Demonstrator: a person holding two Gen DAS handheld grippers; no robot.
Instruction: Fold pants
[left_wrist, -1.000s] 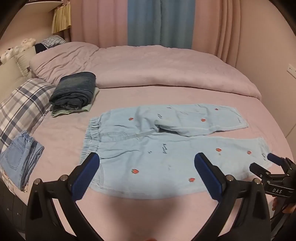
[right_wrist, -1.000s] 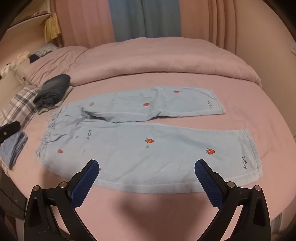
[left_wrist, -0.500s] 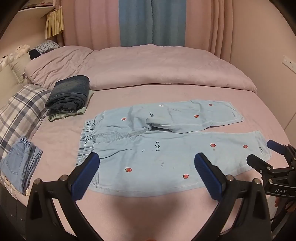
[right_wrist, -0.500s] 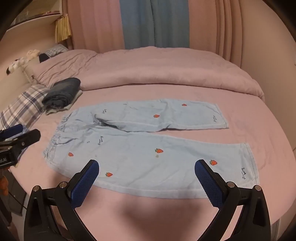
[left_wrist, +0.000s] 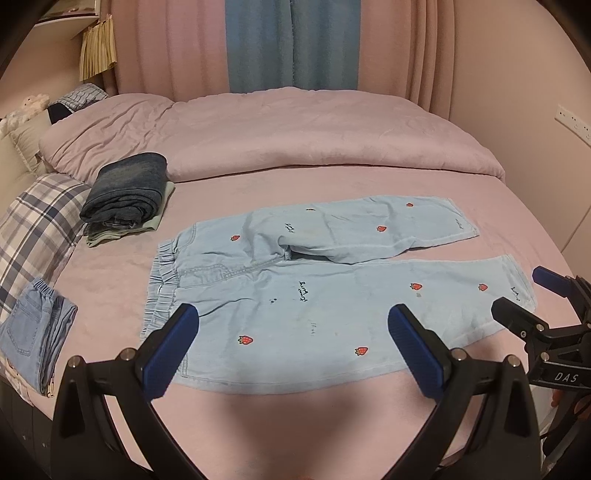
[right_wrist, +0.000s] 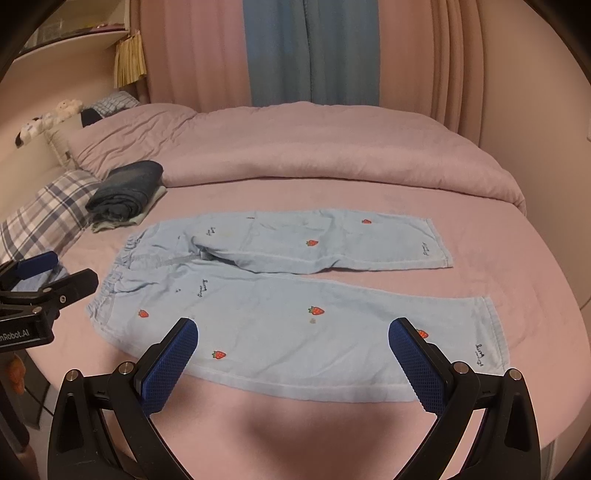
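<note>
We worked over a bed (left_wrist: 498, 206) covered in a pink sheet, with a rumpled pink duvet (left_wrist: 295, 136) heaped across its far side and pink and blue curtains (left_wrist: 291, 40) hanging behind that. Ahead of our left claw (left_wrist: 293, 334), whose blue-padded fingers stood wide apart with nothing between them, the pale blue pants (left_wrist: 332, 288) lay flat and unfolded on the sheet, waistband to the claw's left and both legs running off to its right, the far leg slightly crooked. Our right claw (right_wrist: 293, 336) was likewise spread wide and empty, hovering over the near edge of the same pants (right_wrist: 295, 295), the near leg's hem just ahead of its right finger. Beyond and to the left of both claws sat a stack of folded dark jeans (left_wrist: 127, 192), touching a plaid pillow (left_wrist: 35, 221), and a small folded pair of light denim (left_wrist: 35, 332) lay near the bed's edge, left of the left claw. Compared with a second earlier, both claws had drawn back and risen a little, so more of the bed showed and each claw entered the other's view. We could read "DAS" on the right claw's body in the left view and "mRobot.AI" on the left claw's body in the right view; the dark script embroidered on the pants was too small to read.
</note>
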